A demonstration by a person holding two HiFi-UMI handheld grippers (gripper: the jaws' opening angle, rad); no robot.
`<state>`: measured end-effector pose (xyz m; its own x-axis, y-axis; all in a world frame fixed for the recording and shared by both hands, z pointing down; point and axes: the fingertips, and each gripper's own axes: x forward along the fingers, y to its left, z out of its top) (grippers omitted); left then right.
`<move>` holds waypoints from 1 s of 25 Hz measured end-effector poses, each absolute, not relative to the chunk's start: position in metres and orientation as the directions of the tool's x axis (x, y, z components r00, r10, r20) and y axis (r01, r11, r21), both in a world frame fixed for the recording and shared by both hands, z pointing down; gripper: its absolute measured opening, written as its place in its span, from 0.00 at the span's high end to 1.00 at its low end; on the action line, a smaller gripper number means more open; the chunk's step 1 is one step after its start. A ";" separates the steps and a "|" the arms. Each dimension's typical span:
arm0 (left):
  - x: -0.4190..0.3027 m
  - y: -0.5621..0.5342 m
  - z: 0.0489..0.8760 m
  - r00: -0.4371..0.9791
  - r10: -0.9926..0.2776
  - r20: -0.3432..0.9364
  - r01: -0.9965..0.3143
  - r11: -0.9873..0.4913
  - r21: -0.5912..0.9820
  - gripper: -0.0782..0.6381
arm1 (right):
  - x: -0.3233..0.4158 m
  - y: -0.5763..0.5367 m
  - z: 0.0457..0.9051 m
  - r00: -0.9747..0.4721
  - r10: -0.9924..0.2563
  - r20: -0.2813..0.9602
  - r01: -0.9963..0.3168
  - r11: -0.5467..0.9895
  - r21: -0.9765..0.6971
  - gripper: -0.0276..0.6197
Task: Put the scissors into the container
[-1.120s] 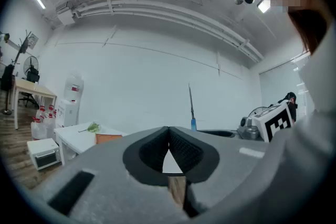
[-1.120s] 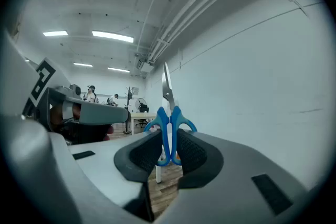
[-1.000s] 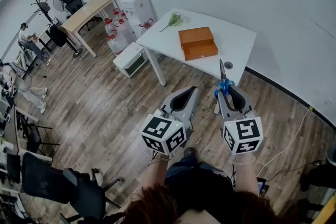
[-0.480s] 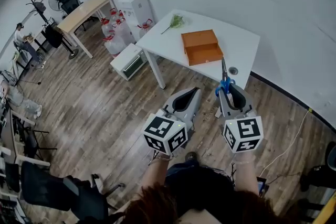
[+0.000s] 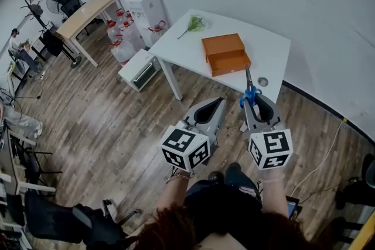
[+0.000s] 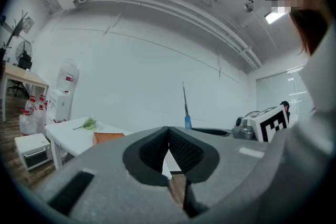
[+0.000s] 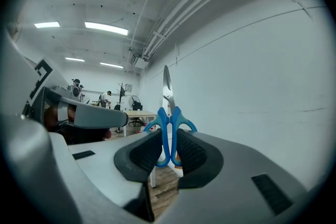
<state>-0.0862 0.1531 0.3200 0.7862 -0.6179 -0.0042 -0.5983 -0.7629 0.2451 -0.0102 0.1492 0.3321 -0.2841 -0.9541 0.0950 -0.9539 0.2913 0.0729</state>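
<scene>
The right hand-held gripper (image 5: 256,100) is clamped on the blue handles of the scissors (image 5: 248,84). Its padded jaws press both loops together, and the closed blades stick straight out beyond the jaw tips. The left hand-held gripper (image 5: 214,102) is level with it, just to its left. Its jaws are together with nothing between them.

Ahead of both grippers stands the white bench (image 5: 272,47). The orange container (image 5: 224,54) sits on it, ahead and slightly left of the scissor tips, with its drawer pulled out toward the grippers. The scissors are in the air short of the bench edge, apart from the container, and nothing lies between them and the drawer. A round cable hole (image 5: 263,82) in the bench top is just right of the blades. A green sprig (image 5: 195,23) lies beyond the container to its left.

Far left of the grippers, past the bench legs, are:
- a low white appliance (image 5: 139,69) on the wood floor
- a cluster of water bottles (image 5: 120,44)
- a water dispenser (image 5: 143,0)
- a wooden bench (image 5: 88,16)

A thin cable (image 5: 322,155) trails across the floor to the right.
</scene>
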 end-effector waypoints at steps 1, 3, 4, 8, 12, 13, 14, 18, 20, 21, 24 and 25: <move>-0.086 0.149 0.321 0.788 -0.616 -0.004 -0.596 -0.764 0.245 0.87 | -0.010 0.145 0.332 -0.280 -0.955 0.094 -0.955 0.287 0.073 0.84; -0.084 0.140 0.321 0.789 -0.615 -0.004 -0.595 -0.766 0.244 0.87 | -0.008 0.135 0.333 -0.276 -0.957 0.093 -0.956 0.283 0.071 0.84; -0.083 0.135 0.322 0.790 -0.614 -0.004 -0.594 -0.766 0.244 0.87 | -0.007 0.130 0.334 -0.276 -0.957 0.094 -0.957 0.283 0.069 0.84; -0.077 0.115 0.327 0.792 -0.610 0.002 -0.591 -0.767 0.249 0.87 | -0.002 0.110 0.338 -0.278 -0.956 0.097 -0.957 0.285 0.062 0.84; -0.067 0.088 0.329 0.790 -0.613 0.005 -0.594 -0.764 0.252 0.87 | 0.007 0.081 0.339 -0.289 -0.952 0.105 -0.953 0.297 0.067 0.84; -0.064 0.081 0.329 0.789 -0.614 0.006 -0.596 -0.763 0.250 0.87 | 0.010 0.073 0.340 -0.293 -0.950 0.110 -0.951 0.301 0.070 0.84; -0.061 0.074 0.330 0.788 -0.616 0.007 -0.598 -0.763 0.247 0.87 | 0.013 0.065 0.341 -0.297 -0.948 0.117 -0.949 0.306 0.074 0.84; -0.052 0.041 0.330 0.776 -0.630 0.012 -0.613 -0.751 0.244 0.87 | 0.023 0.034 0.347 -0.316 -0.938 0.143 -0.941 0.329 0.079 0.84; -0.047 0.024 0.328 0.769 -0.640 0.009 -0.621 -0.743 0.248 0.87 | 0.028 0.018 0.349 -0.326 -0.933 0.152 -0.937 0.340 0.080 0.84; -0.044 0.015 0.327 0.765 -0.644 0.008 -0.625 -0.740 0.248 0.87 | 0.031 0.009 0.349 -0.331 -0.931 0.155 -0.935 0.346 0.080 0.84; -0.034 -0.010 0.325 0.754 -0.657 0.007 -0.638 -0.729 0.247 0.87 | 0.040 -0.014 0.349 -0.351 -0.922 0.162 -0.927 0.367 0.079 0.84; -0.030 -0.018 0.324 0.749 -0.662 0.007 -0.643 -0.725 0.247 0.87 | 0.044 -0.022 0.349 -0.358 -0.919 0.163 -0.924 0.374 0.079 0.84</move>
